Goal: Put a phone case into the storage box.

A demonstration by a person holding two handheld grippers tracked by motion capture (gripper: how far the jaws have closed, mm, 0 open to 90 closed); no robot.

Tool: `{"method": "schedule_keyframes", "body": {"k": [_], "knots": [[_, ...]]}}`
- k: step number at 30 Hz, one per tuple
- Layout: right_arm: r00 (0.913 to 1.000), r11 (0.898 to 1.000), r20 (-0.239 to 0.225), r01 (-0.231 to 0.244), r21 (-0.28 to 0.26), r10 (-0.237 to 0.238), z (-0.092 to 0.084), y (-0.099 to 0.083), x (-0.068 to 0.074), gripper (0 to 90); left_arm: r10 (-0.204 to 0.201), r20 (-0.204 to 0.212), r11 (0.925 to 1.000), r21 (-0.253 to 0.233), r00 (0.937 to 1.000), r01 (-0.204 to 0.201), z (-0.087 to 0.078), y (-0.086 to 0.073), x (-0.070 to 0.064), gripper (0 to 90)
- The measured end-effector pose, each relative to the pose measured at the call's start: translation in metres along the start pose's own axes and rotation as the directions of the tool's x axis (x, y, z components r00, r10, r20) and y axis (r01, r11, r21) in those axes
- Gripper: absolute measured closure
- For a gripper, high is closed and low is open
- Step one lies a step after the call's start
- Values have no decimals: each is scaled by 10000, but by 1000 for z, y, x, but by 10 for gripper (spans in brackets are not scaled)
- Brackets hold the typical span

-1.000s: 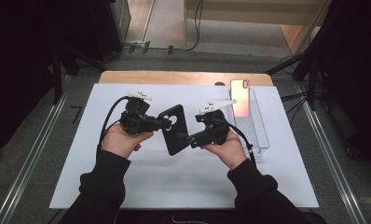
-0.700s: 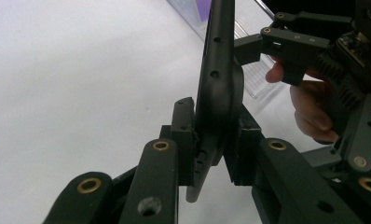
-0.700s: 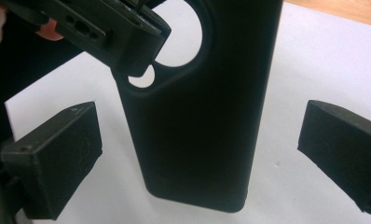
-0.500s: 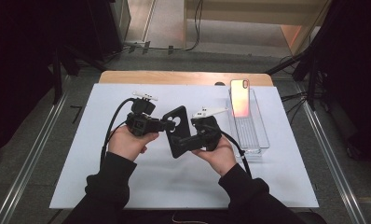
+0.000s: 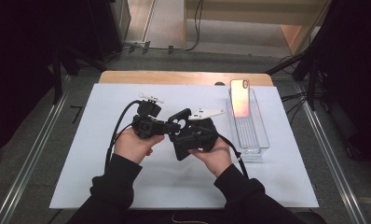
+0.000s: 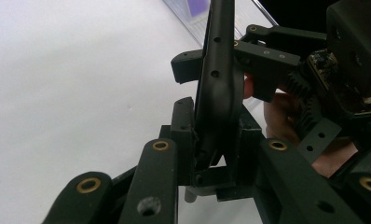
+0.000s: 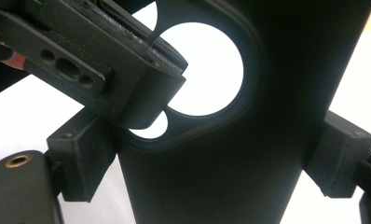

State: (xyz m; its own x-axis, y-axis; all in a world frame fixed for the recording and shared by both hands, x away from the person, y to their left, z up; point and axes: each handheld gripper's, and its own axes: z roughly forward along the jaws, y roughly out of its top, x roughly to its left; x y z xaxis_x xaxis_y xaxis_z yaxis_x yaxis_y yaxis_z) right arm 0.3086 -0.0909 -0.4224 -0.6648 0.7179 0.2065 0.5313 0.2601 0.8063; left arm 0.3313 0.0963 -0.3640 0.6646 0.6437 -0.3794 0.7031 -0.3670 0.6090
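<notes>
Your left gripper (image 5: 172,126) is closed on the black phone case (image 5: 186,135), near its camera-cutout end: in the left gripper view the two pads pinch the thin edge of the case (image 6: 216,93) from both faces, with no gap. Your right gripper (image 5: 188,140) has just been closing, and the case stands between its jaws. In the right gripper view the case (image 7: 249,140) spans the whole gap across its width, and both pads seem to touch its side edges, but I cannot say how firmly they press. The long axis of the case runs straight away from your right fingers, up between them, with the round cutout at the far end. From your left fingers it rises almost upright. Both hands are at the case; the smartphone (image 5: 240,97) leans in the clear tray (image 5: 260,140) well beyond your right fingers.
</notes>
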Motion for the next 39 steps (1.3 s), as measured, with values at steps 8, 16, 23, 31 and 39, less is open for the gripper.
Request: {"method": "schedule_keyframes", "body": {"k": [8, 16, 23, 31, 39], "knots": [[10000, 10000, 95, -15, 49, 14, -2, 0, -3, 130, -102, 196, 9996, -267, 9998, 107, -11, 4, 0, 542], [9999, 9998, 28, -118, 176, 117, -6, 3, -21, 130, 897, 641, 9948, -548, 9939, -862, -23, -1, 5, 352], [9996, 9992, -269, 77, 391, -67, -16, 7, -40, 129, 1649, 881, 9860, -377, 9824, -1621, -24, -17, 15, 323], [9961, 9998, -883, 88, 181, -71, -28, 13, -47, 130, 2087, 848, 9780, -248, 9743, -2074, -18, -35, 25, 322], [9938, 9996, -1094, 225, 181, -204, -39, 19, -52, 129, 2295, 951, 9733, -128, 9686, -2294, -5, -59, 37, 321]]}}
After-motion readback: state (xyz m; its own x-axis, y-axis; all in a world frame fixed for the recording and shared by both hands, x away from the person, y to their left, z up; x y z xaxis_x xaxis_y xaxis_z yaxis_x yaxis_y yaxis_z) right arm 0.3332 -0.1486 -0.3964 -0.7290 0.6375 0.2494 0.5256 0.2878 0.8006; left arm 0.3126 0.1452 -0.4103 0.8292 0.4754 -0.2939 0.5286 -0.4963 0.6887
